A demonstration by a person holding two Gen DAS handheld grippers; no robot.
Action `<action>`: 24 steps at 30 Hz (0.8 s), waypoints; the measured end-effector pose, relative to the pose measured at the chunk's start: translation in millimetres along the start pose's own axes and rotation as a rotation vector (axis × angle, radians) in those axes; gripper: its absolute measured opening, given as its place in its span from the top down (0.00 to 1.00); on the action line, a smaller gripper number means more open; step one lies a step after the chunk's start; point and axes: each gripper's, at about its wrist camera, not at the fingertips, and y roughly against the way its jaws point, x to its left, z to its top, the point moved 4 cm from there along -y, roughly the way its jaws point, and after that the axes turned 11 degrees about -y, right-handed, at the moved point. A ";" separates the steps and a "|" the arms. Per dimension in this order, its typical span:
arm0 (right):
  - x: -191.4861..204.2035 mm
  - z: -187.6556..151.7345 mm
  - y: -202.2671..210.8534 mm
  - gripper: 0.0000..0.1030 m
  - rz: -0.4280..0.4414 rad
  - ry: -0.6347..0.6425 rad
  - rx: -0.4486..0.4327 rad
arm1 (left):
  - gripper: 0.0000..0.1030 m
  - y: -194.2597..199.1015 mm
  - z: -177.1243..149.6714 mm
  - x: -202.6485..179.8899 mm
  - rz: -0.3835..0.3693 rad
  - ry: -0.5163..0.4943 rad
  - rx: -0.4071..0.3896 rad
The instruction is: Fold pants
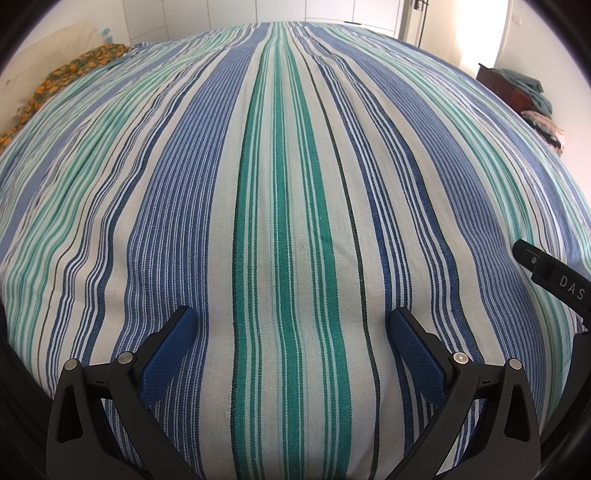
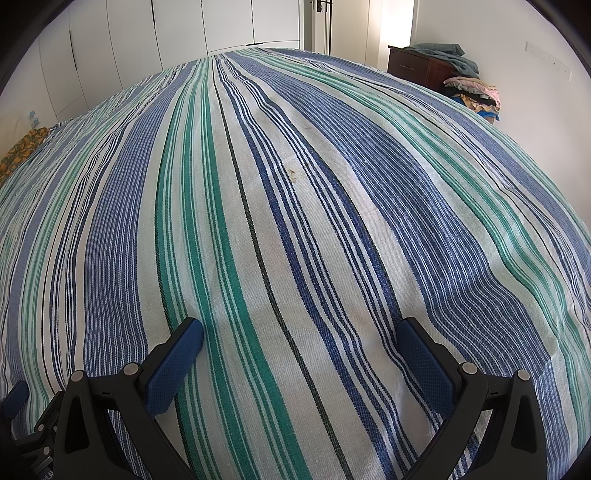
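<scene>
Far beyond claws (image 1: 291, 332): clothes pile (image 2: 474, 94).

A home bedroom: striped bedspread (image 2: 295, 221), white wardrobes (image 2: 229, 26), wooden nightstand (image 2: 410, 66).

My left gripper (image 1: 291, 325) is spread wide, its two black fingers splayed apart with the blue textured pads (image 1: 168, 356) facing each other across a broad gap and nothing held between them. It points forward and slightly down, hanging low. My right gripper (image 2: 301, 336) stands the same way: jaws wide apart, blue pads (image 2: 173, 365) turned inward, nothing between them, aimed forward and low. In the left wrist view the black body of my right gripper shows at the right edge, so the two sit side by side, close but not touching.
</scene>
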 end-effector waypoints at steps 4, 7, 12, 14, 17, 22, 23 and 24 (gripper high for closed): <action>0.0 0.0 0.0 0.00 0.000 0.000 0.000 | 0.01 0.0 0.0 0.0 0.000 0.000 0.000; 0.0 0.0 0.0 0.00 0.000 0.000 0.000 | 0.00 0.0 0.0 -0.1 0.000 0.000 0.000; -0.1 0.0 0.0 0.00 0.000 0.000 0.000 | 0.00 -0.1 0.0 -0.1 0.000 0.000 0.000; 0.1 -0.1 0.0 0.00 0.000 0.000 0.000 | 0.00 -0.1 0.2 -0.5 0.000 0.000 -0.001; -0.1 0.0 0.0 0.00 0.000 0.000 0.000 | 0.00 -0.1 0.1 -0.3 0.000 0.000 0.000; -0.1 0.0 0.0 0.00 0.000 0.001 0.000 | 0.00 -0.5 0.2 0.0 -0.003 0.003 -0.001; -0.1 0.0 0.0 0.00 0.000 0.001 0.000 | 0.00 -0.6 0.1 0.2 -0.003 0.003 -0.002; 0.0 -0.1 0.0 0.00 0.000 0.001 0.000 | 0.00 -0.6 -0.1 0.5 -0.004 0.004 -0.004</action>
